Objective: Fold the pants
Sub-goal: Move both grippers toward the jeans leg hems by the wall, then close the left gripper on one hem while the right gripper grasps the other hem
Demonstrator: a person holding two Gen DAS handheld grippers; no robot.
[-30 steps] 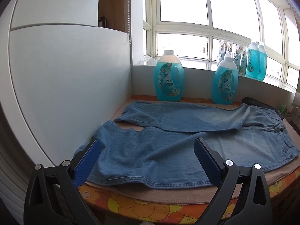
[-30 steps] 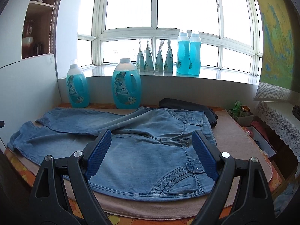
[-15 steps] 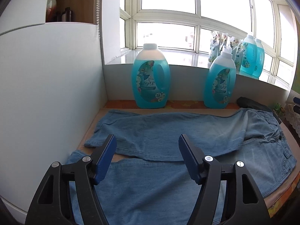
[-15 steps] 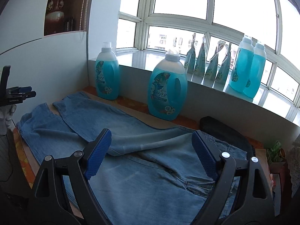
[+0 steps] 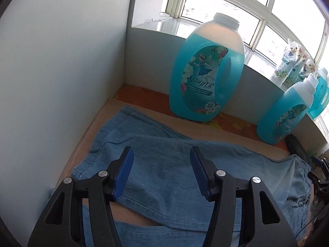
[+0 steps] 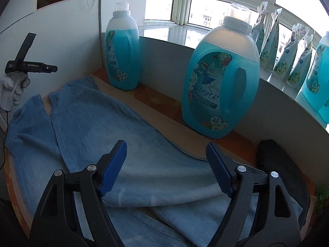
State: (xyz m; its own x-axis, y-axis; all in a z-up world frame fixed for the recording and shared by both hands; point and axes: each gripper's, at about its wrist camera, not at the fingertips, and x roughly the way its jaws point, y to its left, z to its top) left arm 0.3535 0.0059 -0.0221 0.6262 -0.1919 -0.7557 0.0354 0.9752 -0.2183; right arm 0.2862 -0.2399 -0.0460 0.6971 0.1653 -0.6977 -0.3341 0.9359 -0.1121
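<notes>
Light blue denim pants (image 5: 164, 164) lie spread flat on the table, legs toward the left wall, also seen in the right wrist view (image 6: 92, 127). My left gripper (image 5: 161, 173) is open and empty, low over the far leg near its hem end. My right gripper (image 6: 165, 166) is open and empty, low over the far leg's upper part near the crotch. The left gripper's body and a gloved hand (image 6: 12, 90) show at the left edge of the right wrist view.
Two big blue detergent bottles (image 5: 205, 70) (image 5: 287, 115) stand on the table's far edge against a low grey wall. A white panel (image 5: 51, 72) closes the left side. A dark folded cloth (image 6: 281, 164) lies at the right. More bottles and pouches (image 6: 287, 49) stand on the windowsill.
Both grippers have moved forward and down toward the far pant leg, from the near table edge to just above the cloth. Both stay open.
</notes>
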